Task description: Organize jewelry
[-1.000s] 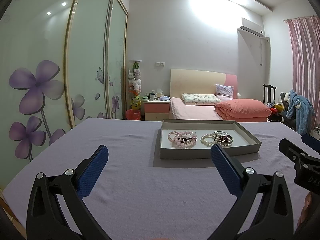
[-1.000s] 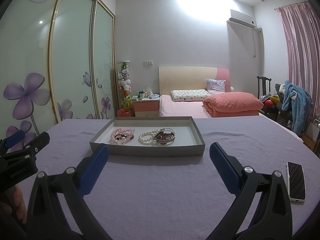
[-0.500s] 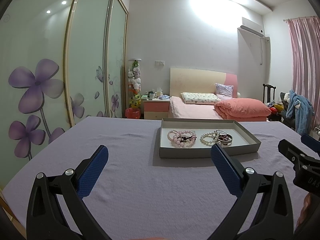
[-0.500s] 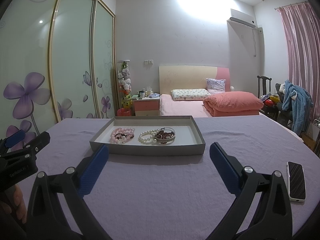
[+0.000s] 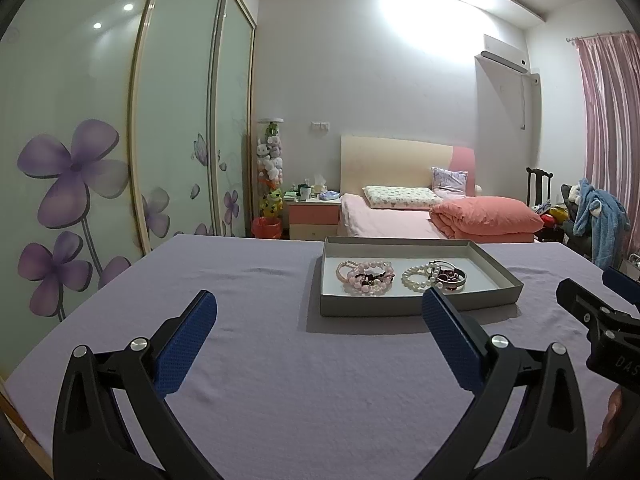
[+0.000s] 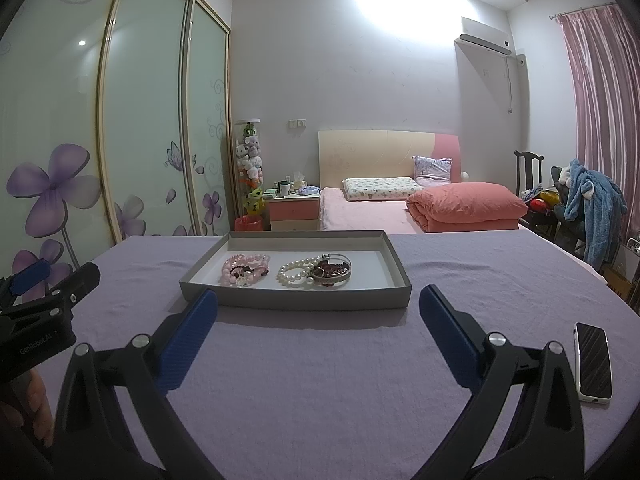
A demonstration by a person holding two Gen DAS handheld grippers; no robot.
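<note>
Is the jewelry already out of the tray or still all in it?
All in. The pink bead bracelets, pearl bracelet and silver bangle lie inside the gray tray; none shows on the purple cloth.

Bracelets [image 6: 286,272] in tray [image 6: 296,300], phone [image 6: 594,362] right

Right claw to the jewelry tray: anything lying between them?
Nothing: in the right wrist view only bare purple cloth lies between the open right claw and the tray. The phone sits off right.
</note>
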